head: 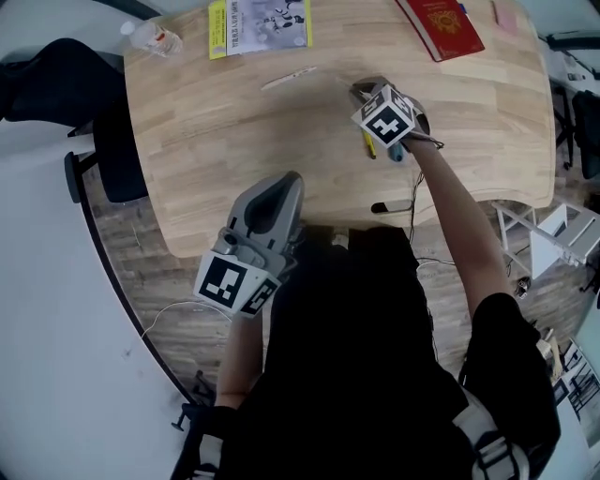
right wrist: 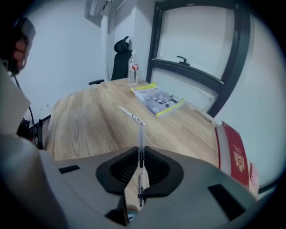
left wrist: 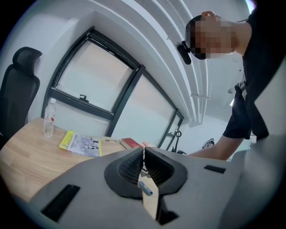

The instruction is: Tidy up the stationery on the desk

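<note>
My right gripper (head: 367,91) (right wrist: 141,151) hovers over the middle of the wooden desk (head: 225,141), shut on a thin clear pen (right wrist: 140,167) that sticks out past its jaw tips. A white pen (head: 291,77) (right wrist: 131,115) lies just ahead of it. A yellow pen (head: 368,143) and a blue pen (head: 396,151) lie under that gripper's marker cube. My left gripper (head: 287,180) (left wrist: 143,150) sits at the desk's near edge, jaws shut with nothing between them. The blue pen (left wrist: 145,188) shows on the desk through the gap below them.
A yellow-spined book (head: 258,25) (right wrist: 158,99) and a water bottle (head: 150,37) (right wrist: 133,68) lie at the far left. A red book (head: 441,26) (right wrist: 232,154) lies at the far right, with a pink item (head: 506,17) beside it. A black pen (head: 389,206) rests at the near edge. An office chair (head: 103,155) stands at the left.
</note>
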{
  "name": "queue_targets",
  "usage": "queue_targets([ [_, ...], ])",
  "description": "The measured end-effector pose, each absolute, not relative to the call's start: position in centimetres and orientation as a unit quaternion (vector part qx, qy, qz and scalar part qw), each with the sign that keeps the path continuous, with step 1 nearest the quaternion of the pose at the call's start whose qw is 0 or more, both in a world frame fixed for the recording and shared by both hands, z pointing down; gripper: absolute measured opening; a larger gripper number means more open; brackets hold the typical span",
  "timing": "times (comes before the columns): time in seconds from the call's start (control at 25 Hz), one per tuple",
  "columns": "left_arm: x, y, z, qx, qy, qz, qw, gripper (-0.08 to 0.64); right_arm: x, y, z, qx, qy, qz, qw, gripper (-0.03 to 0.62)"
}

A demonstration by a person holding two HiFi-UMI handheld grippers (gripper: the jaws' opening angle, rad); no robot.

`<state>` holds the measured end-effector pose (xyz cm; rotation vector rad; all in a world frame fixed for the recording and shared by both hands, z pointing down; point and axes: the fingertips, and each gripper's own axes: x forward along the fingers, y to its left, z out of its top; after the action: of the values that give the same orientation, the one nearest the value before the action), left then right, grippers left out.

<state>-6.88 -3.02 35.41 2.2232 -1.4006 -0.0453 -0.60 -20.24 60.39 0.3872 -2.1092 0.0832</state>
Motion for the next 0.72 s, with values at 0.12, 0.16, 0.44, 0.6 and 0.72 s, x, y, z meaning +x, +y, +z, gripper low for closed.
queue_targets([
  [0.12,-6.4,-2.2,34.6,0.831,-0.498,-0.025,0.247,0.038,0.5,-20.1,56.9,0.203,-0.869,0.061,0.446,0.058],
  [0.16,-6.3,-1.9,34.4,0.836,-0.491,-0.027,0.243,0.038,1.0,-19.9,55.8,0.219,-0.869,0.076,0.436,0.058],
  [0.44,-5.5,0.0,33.4,0.867,-0.444,-0.029,0.222,0.038,3.5,-16.3,51.5,0.324,-0.856,0.182,0.358,0.058],
  [0.6,-5.2,1.1,33.3,0.874,-0.432,-0.027,0.221,0.038,3.6,-13.2,51.8,0.375,-0.84,0.221,0.326,0.058],
  [0.72,-5.2,2.0,33.4,0.874,-0.429,-0.027,0.224,0.038,2.7,-11.0,53.5,0.387,-0.83,0.244,0.318,0.058],
])
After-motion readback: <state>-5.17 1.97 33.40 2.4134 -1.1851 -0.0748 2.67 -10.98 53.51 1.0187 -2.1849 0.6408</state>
